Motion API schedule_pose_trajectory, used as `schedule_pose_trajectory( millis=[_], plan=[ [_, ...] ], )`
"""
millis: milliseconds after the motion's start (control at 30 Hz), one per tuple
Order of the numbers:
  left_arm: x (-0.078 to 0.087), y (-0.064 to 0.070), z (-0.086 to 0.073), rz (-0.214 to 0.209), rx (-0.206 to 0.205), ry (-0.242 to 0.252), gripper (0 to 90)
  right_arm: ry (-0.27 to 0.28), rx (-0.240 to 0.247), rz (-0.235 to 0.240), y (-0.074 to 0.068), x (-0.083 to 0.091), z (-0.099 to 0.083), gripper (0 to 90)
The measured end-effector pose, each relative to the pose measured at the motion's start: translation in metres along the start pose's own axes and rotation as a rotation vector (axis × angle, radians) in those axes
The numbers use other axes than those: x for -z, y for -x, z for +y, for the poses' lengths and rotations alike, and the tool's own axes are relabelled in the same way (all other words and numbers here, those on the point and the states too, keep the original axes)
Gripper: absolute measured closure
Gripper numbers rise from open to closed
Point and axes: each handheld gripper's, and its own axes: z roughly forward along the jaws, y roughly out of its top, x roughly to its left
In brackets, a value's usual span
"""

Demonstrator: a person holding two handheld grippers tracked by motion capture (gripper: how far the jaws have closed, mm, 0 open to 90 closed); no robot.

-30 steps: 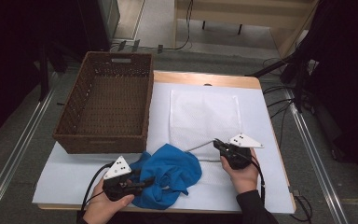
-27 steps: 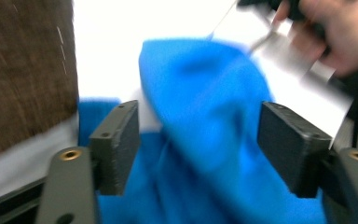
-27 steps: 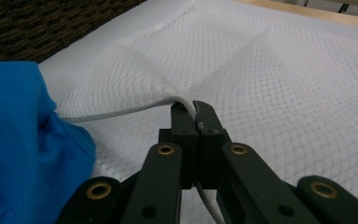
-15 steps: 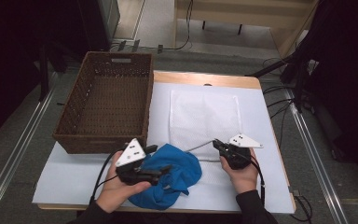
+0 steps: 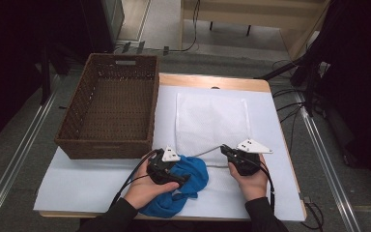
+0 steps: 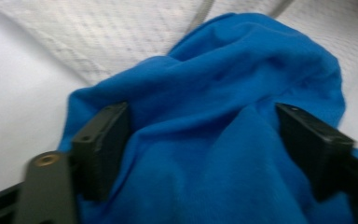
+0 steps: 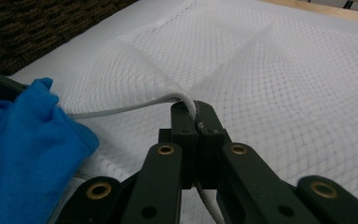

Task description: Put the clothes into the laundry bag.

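It looks like a lab or test room: a small wooden tabletop [image 5: 212, 81] under a white sheet, metal floor rails [image 5: 14, 166] along both sides, loose cables [image 5: 290, 92] beyond its far-right corner, dark equipment behind.

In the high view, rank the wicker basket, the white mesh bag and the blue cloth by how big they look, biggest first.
1. Wicker basket: largest by a clear margin.
2. White mesh bag: flat on the table, smaller than the basket.
3. Blue cloth: bunched up and partly hidden by the left gripper, so it looks smallest; spread out it could be bigger.
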Motion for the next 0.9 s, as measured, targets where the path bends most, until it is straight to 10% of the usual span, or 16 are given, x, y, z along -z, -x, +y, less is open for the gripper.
schedule_pose_trajectory(
  millis=[133, 267, 700, 900],
  plan=[
    [0.006, -0.003, -0.001, -0.008, 0.007, 0.035, 59.9, 0.001, 0.001, 0.001, -0.001, 0.000, 0.000, 89.7],
    [0.018, -0.005, 0.000, -0.052, 0.033, 0.102, 71.7, -0.001, 0.001, 0.003, 0.000, 0.000, 0.000, 89.7],
    [0.064, 0.006, 0.017, -0.234, -0.041, 0.266, 72.3, -0.003, 0.003, 0.005, -0.002, 0.000, 0.000, 89.7],
    [0.070, 0.000, 0.017, -0.315, -0.011, 0.308, 74.1, -0.004, 0.005, 0.007, -0.002, 0.000, 0.001, 89.7]
  ],
)
